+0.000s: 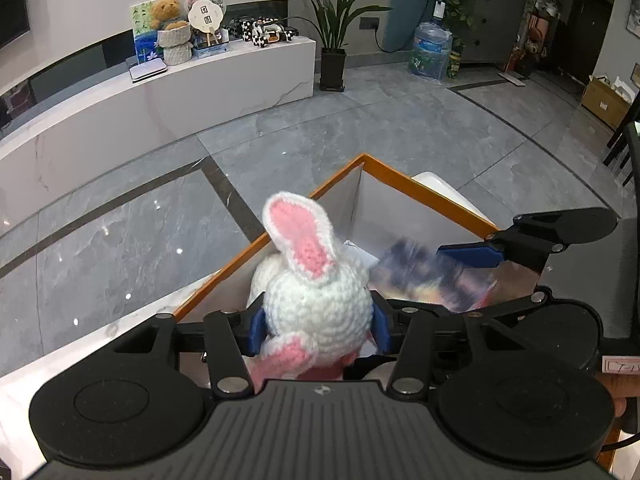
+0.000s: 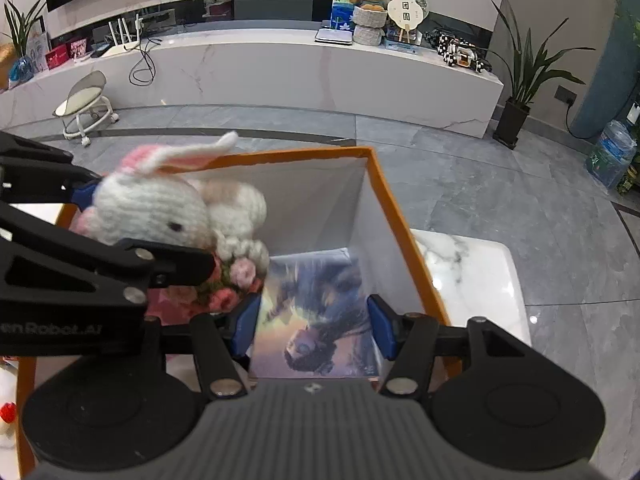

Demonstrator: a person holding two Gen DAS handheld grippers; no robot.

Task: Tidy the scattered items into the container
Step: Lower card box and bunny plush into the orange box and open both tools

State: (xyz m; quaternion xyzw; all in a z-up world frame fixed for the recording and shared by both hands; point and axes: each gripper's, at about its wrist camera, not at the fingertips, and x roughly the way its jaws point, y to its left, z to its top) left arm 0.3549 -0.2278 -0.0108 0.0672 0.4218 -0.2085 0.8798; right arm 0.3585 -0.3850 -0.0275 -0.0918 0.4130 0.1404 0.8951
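My left gripper (image 1: 318,330) is shut on a white crocheted bunny (image 1: 316,300) with pink ears, holding it by the head over the orange-rimmed white box (image 1: 430,194). In the right wrist view the bunny (image 2: 160,208) hangs over the box's left side (image 2: 394,216), with a small crocheted bouquet (image 2: 232,284) below it. My right gripper (image 2: 314,328) is open above the box, its blue pads either side of a picture card (image 2: 320,320) with a blue and orange horse print, which rests inside the box. The card looks blurred in the left wrist view (image 1: 424,276).
The box stands on a white marble table (image 2: 472,264). A small red item (image 2: 8,412) lies at the table's left edge. Grey tiled floor (image 1: 120,216), a long white TV bench (image 2: 280,68), a potted plant (image 1: 334,56), a water jug (image 1: 432,50) and a small rolling stool (image 2: 86,104) lie beyond.
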